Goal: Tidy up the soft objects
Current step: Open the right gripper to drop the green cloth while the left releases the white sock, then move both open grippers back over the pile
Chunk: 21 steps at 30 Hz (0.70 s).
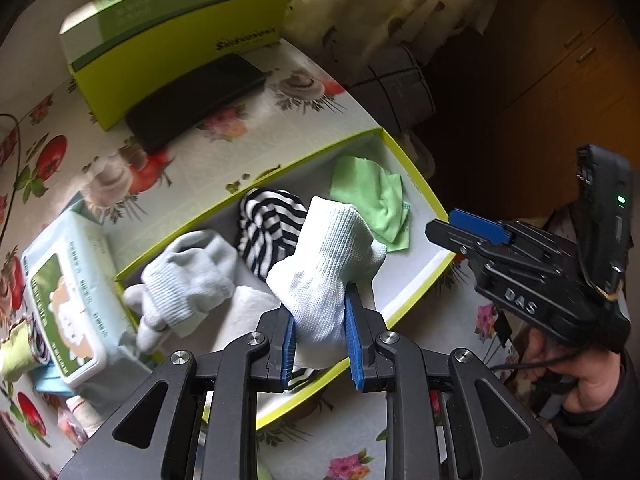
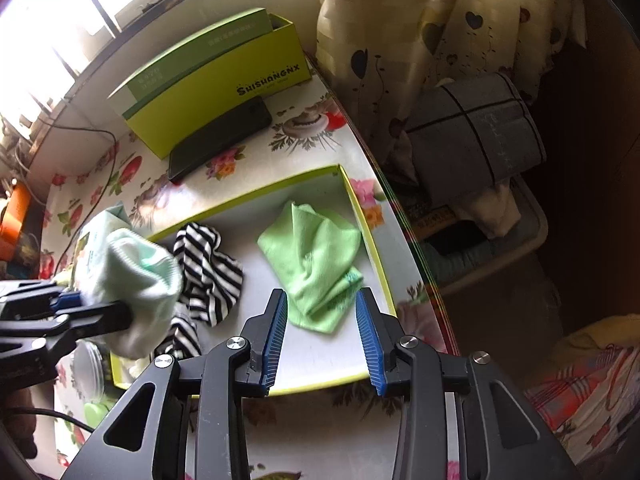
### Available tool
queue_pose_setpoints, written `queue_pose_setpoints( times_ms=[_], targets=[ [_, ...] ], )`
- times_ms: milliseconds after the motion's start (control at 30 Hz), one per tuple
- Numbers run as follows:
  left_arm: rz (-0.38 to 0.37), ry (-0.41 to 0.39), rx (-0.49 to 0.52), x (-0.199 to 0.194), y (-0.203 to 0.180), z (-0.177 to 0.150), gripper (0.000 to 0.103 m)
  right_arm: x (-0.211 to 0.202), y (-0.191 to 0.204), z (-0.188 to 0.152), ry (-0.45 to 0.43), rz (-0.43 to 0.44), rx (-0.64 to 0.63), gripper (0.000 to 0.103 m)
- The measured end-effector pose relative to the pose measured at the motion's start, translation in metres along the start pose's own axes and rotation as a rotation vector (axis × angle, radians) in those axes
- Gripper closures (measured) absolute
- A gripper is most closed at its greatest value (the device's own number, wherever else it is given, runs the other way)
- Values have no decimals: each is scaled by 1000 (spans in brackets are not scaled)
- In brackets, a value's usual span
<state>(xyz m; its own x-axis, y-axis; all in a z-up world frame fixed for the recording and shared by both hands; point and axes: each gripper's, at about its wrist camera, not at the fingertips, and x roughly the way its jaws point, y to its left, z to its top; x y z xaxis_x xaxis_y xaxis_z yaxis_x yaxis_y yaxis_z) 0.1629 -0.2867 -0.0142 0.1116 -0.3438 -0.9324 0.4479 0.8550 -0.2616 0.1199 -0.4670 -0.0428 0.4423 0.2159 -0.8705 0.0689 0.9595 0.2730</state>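
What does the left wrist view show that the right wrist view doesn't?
Left wrist only: grey gloves in the tray's near-left end and the wipes pack beside the tray.
Right wrist only: window behind the table and a plaid cushion past its edge.
Both: left tool shut on the white sock, right tool open, striped cloth, green cloth, yellow-rimmed tray.

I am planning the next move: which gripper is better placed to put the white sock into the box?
Left. The left gripper already clamps the white sock above the shallow box. The right gripper is open and holds nothing.
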Motion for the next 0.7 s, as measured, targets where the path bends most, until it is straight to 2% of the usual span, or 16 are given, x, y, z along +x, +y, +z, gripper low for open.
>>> queue_pose_setpoints(
  times_ms=[267,367,433,700],
  targets=[
    [-45,49,81,28,-26,11,79,-6,-7,-14,15,5,24,68],
    [-42,53,110,32,-31,13,66,-7,-7,-15,18,8,24,68],
    [-53,40,107,29,-30,14,60,-7,-5,-15,17,14,21,68],
    [-64,10,34,8,-11,3,59,-10,10,-11,16,38,-9,68]
  ],
)
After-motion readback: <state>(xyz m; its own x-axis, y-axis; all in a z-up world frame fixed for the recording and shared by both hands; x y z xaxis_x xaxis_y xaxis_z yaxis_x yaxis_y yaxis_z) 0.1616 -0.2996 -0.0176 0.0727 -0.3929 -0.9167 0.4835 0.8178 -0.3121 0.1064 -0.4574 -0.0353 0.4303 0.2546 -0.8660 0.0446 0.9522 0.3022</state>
